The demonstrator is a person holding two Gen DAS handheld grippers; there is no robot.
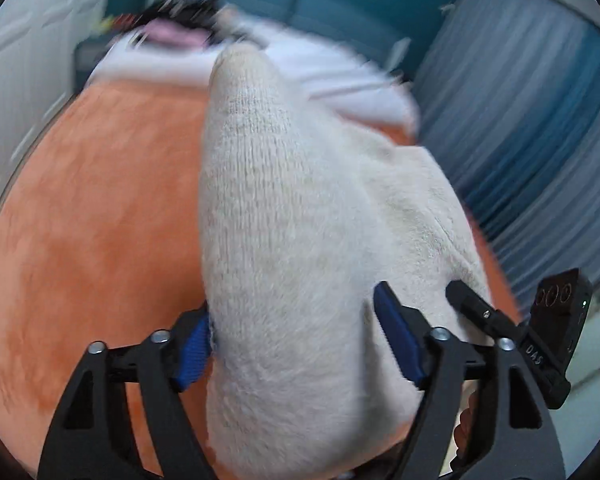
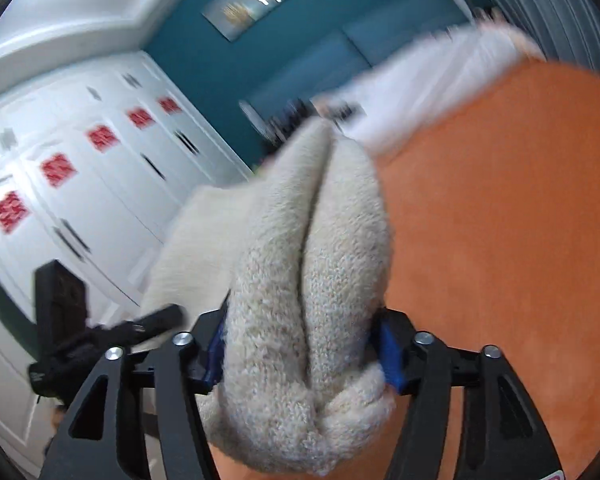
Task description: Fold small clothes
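A cream knit garment (image 1: 284, 208) stretches away from my left gripper (image 1: 296, 320) over an orange bed cover (image 1: 80, 220). The blue pads (image 1: 396, 340) press a thick fold of it, so the gripper is shut on the knit. In the right wrist view the same garment (image 2: 312, 260) is bunched into two rolls between the pads of my right gripper (image 2: 300, 340), which squeeze it from both sides. The right gripper's black finger (image 1: 480, 312) shows just to the right in the left wrist view, and the left gripper (image 2: 156, 320) shows at the left in the right wrist view. Both views are blurred.
The orange cover (image 2: 500, 220) spreads wide around the garment. White bedding (image 1: 320, 68) lies at its far end, with dark and pink items (image 1: 172, 32) beyond. White wardrobe doors with red decorations (image 2: 100, 160) stand on one side and a grey-blue curtain (image 1: 520, 140) on the other.
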